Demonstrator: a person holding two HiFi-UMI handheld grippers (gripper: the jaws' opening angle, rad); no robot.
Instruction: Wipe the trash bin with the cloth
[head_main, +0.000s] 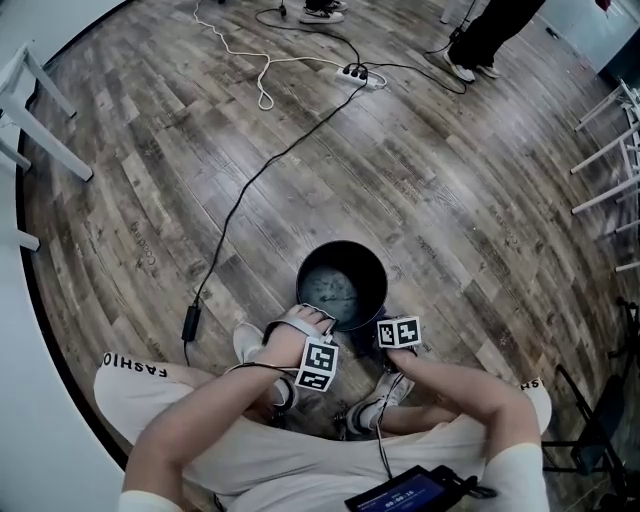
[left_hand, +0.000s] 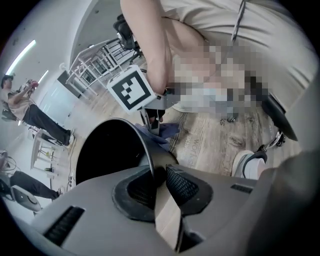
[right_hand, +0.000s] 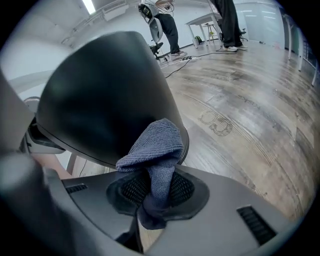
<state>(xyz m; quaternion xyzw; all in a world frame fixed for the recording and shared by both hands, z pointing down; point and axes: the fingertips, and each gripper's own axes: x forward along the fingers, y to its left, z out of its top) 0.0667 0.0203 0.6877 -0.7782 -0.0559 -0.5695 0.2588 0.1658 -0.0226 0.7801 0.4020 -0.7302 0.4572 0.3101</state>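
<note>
The black round trash bin (head_main: 342, 283) stands upright on the wood floor between the person's feet. My left gripper (head_main: 305, 320) is at its near left rim. In the left gripper view the jaws (left_hand: 159, 175) are shut on the bin's rim (left_hand: 142, 145), with the thin wall between the pads. My right gripper (head_main: 392, 335) is low at the bin's near right side. It (right_hand: 159, 187) is shut on a bunched blue-grey cloth (right_hand: 155, 147), whose free end lies against the bin's outer wall (right_hand: 100, 90). The left gripper view also shows that cloth (left_hand: 165, 131) beside the bin.
A black cable runs across the floor to a white power strip (head_main: 362, 74). White table legs (head_main: 45, 110) stand at the left and a white rack (head_main: 610, 140) at the right. Another person's legs (head_main: 480, 40) are at the far side. A shoe (head_main: 250, 342) sits by the bin.
</note>
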